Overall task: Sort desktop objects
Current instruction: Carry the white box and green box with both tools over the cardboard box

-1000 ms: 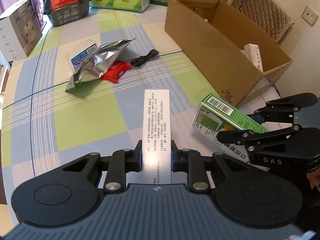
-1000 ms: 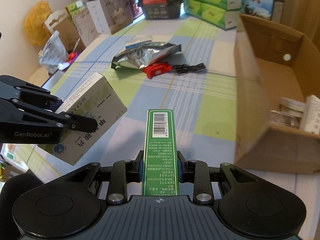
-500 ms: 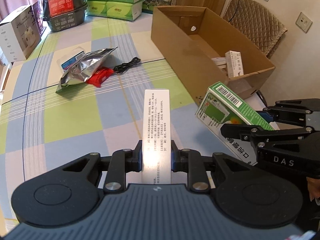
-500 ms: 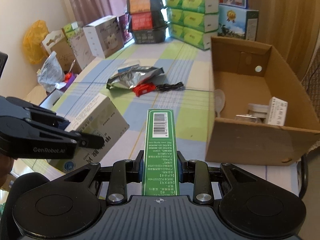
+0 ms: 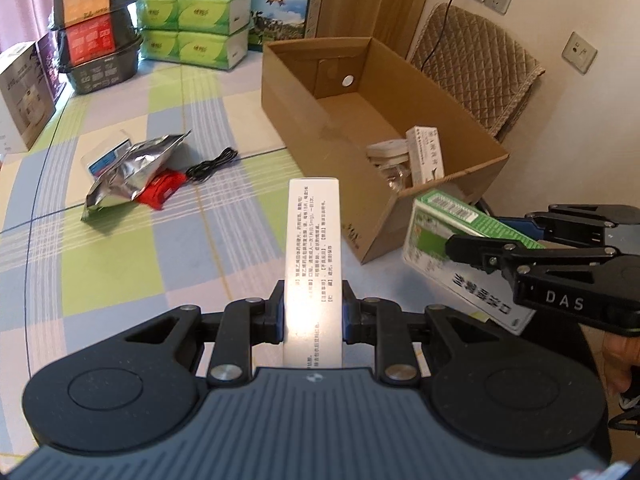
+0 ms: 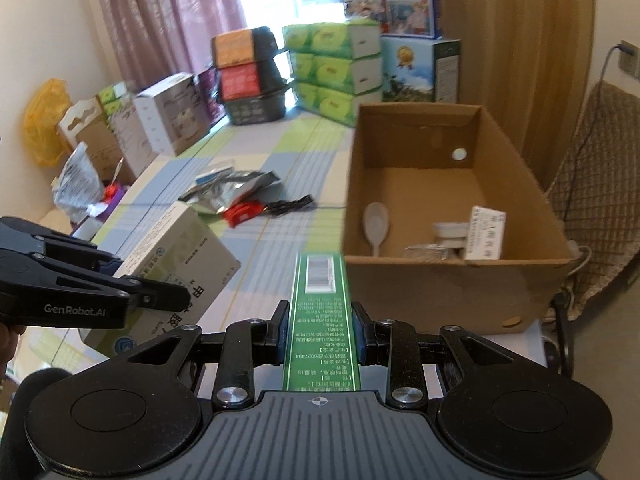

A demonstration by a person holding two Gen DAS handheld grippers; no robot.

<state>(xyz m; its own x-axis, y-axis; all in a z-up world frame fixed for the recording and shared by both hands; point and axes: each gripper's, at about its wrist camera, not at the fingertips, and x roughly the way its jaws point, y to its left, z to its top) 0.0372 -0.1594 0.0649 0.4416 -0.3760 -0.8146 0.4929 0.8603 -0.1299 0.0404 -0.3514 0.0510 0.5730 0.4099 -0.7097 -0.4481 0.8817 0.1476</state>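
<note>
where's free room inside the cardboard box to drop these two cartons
The cardboard box floor is bare at the far end by the holed wall. Crowded near end: white spoon, small white carton, clear items between.

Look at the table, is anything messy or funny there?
Yes. A crumpled silver foil bag lies flopped half over a red packet, beside a loose tangled black cable. In the cardboard box, a small white carton stands tilted.

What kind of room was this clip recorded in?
Probably a home room used partly for storage: a chequered tablecloth, stacked tissue packs by a curtained window, and a padded chair against the wall.
</note>
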